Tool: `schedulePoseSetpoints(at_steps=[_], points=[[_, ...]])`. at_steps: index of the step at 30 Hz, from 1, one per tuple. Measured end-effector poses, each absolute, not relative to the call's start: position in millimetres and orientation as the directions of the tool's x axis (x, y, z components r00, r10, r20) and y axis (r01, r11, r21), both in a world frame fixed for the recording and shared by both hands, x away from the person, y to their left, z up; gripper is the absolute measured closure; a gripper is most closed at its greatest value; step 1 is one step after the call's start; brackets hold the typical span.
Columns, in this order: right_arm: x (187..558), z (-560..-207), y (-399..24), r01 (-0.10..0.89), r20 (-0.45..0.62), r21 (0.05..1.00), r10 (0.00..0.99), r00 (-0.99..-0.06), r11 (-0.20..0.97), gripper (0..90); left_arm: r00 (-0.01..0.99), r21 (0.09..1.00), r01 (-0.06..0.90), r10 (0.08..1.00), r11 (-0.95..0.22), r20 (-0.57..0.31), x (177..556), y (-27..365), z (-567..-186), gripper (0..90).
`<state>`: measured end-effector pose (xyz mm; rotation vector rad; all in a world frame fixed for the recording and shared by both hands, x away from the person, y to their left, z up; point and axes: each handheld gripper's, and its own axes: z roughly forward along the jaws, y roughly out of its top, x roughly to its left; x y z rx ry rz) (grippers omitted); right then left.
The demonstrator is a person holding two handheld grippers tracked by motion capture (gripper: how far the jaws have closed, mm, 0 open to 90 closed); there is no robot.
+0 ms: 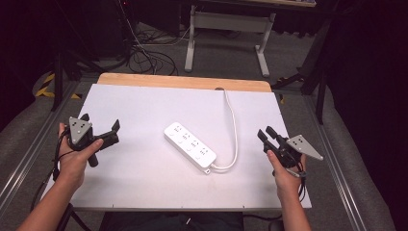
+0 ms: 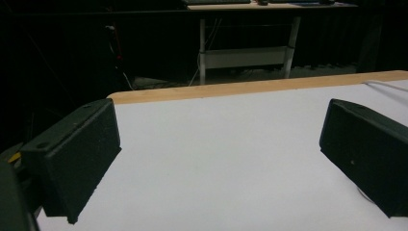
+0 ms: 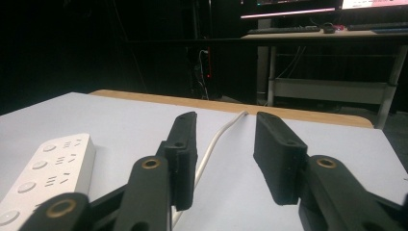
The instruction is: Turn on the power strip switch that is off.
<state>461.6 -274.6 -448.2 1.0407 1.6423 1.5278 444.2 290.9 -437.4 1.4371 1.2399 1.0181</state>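
White board (image 1: 144, 183) covers most of the table, with a strip of pale wood (image 1: 185, 81) showing along its far edge. Grey carpet lies round it, and the room beyond is dark. Behind the table stands one desk frame (image 1: 226, 33) with white legs, and a tangle of black cables (image 1: 144, 57) trails on the floor to its left. In the right gripper view a desk farther back carries a keyboard (image 3: 284, 30) under lit screens.

Going from left to right across the board, I count two grippers and one power strip. The left gripper (image 1: 102, 126) is held in the left hand (image 1: 77, 159) near the board's left edge, its jaws spread wide with nothing between them; in the left gripper view only bare white board lies between the two black jaws. The power strip (image 1: 189, 146), white, lies flat near the middle of the board, angled, well apart from both grippers. Its one white cord (image 1: 234, 130) loops from its near end and runs off over the far wooden edge. The right gripper (image 1: 266, 133), in the right hand (image 1: 287, 175) near the board's right edge, has its jaws partly apart and empty, above the board.
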Motion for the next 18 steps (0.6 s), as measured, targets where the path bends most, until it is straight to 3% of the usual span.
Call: schedulePoseSetpoints(at_steps=[18], points=[[456.2,-441.5,-273.0,0.127,0.064,0.992,0.861,-0.504,0.001,90.0,0.156,0.979,0.199,0.988,-0.047,0.016,444.1,289.8,-437.6,2.4]])
